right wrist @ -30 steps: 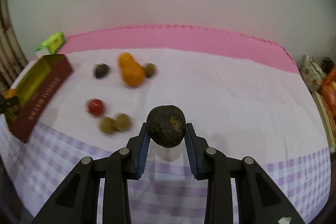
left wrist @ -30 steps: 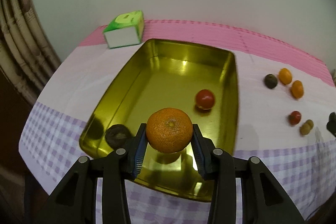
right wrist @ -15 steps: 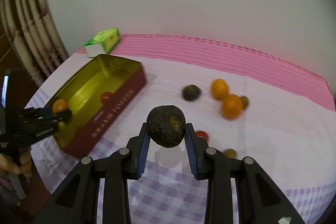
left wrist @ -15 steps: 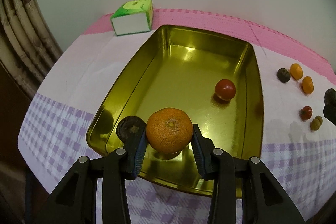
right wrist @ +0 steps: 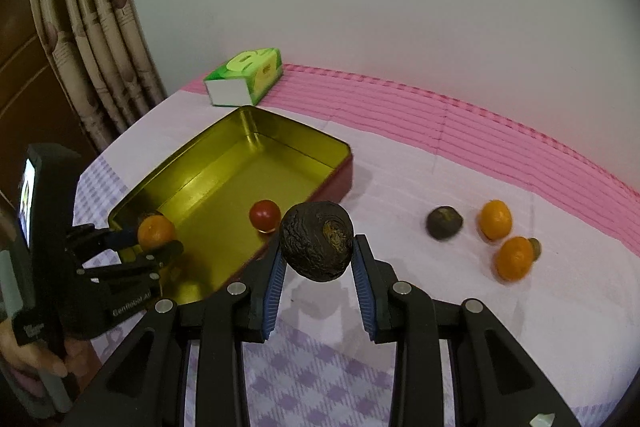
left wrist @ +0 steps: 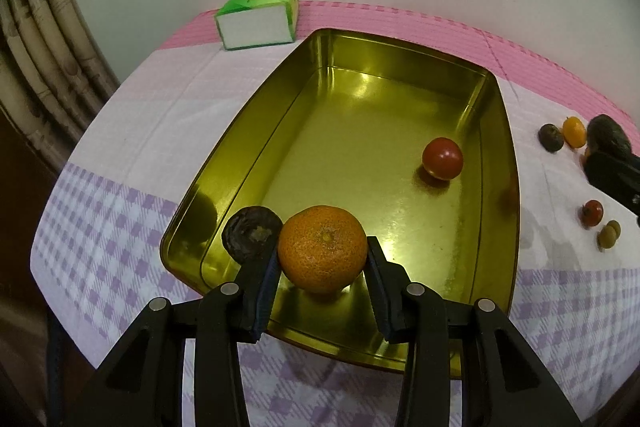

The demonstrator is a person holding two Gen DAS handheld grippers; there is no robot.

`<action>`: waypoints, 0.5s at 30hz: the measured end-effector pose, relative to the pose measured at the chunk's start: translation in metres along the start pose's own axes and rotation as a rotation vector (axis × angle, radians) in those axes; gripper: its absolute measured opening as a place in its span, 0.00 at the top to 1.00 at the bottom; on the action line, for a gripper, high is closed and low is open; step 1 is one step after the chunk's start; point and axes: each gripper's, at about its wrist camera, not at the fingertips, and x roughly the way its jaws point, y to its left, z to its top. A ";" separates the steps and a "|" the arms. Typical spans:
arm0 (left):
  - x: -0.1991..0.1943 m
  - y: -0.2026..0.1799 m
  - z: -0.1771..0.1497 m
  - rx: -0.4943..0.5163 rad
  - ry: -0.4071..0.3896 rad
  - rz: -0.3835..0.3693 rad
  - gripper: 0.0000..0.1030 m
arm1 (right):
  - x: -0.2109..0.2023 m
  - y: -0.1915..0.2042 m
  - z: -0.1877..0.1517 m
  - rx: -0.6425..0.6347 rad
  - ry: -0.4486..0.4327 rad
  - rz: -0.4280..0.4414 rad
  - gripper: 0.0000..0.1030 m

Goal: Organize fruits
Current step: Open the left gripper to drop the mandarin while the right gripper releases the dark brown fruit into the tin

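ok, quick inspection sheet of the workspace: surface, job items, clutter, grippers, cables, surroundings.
Surface: table under a white, pink and purple-checked cloth.
Job's things: gold tin holding a red tomato and a dark wrinkled fruit; loose on the cloth: two oranges, a dark fruit; in the left view also a small red tomato and olive-coloured fruits.
Clutter: green tissue pack.
Grippers: left gripper shut on a tangerine over the tin; right gripper shut on a dark wrinkled fruit.
Cables: nothing seen.
Surroundings: plain wall, curtain at left.
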 end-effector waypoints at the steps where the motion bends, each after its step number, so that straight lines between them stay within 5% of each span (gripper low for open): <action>1: 0.000 0.000 0.000 -0.001 0.001 0.001 0.59 | 0.002 0.002 0.001 -0.004 0.003 0.001 0.71; 15: -0.003 0.004 0.002 -0.016 -0.002 -0.006 0.57 | 0.022 0.022 0.008 -0.061 0.029 0.040 0.71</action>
